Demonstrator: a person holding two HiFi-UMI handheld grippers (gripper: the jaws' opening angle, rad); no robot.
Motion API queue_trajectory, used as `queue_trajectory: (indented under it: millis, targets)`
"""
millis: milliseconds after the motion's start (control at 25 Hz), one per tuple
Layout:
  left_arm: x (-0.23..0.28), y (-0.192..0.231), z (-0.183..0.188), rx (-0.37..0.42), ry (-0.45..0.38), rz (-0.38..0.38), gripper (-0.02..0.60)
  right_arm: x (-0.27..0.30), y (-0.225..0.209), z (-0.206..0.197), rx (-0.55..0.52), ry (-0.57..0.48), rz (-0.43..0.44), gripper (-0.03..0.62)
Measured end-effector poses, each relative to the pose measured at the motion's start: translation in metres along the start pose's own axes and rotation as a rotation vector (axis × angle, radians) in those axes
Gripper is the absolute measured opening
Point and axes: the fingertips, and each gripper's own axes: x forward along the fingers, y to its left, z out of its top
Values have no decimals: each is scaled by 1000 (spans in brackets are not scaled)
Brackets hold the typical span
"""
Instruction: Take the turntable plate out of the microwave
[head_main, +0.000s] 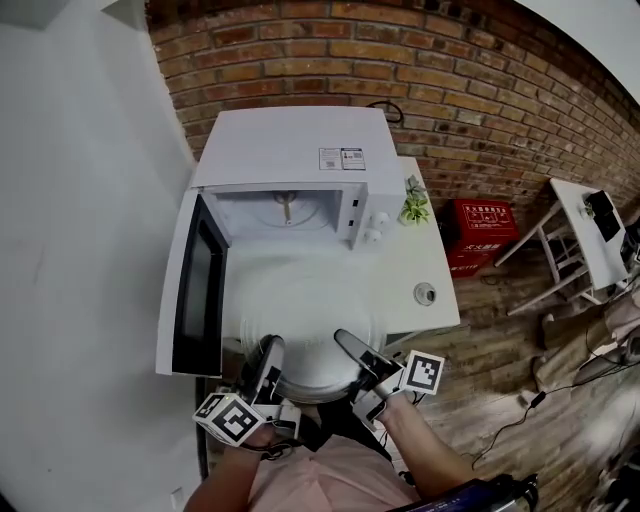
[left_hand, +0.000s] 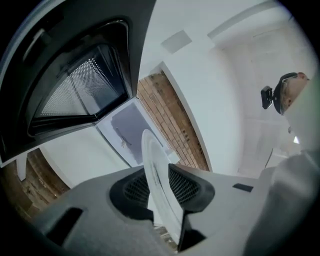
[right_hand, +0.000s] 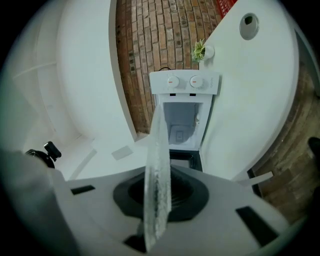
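The turntable plate (head_main: 312, 335) hangs outside the microwave (head_main: 290, 170), in front of its open cavity, with the swung-out door (head_main: 195, 285) close along its left edge. The left gripper (head_main: 270, 350) and the right gripper (head_main: 350, 345) each pinch the rim farthest from the microwave, jaws narrowed onto the glass.

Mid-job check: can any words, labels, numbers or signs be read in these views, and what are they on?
No text can be read.
Sticker on the microwave top: print too small.
Red box beside the table: white print, blurred.
Knob panel: marks too small.
Marker cubes: square patterns only, no words.
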Motion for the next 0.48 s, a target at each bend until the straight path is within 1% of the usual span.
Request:
queue_trajectory:
  millis: [200,480]
  targets:
    - [-3,-1,2,11,-2,-5,104,0,1,-3,-2,-1,-10,29]
    - [-5,2,3,-17,-11,-8,103,1,3,-5,-20,7,-26,29]
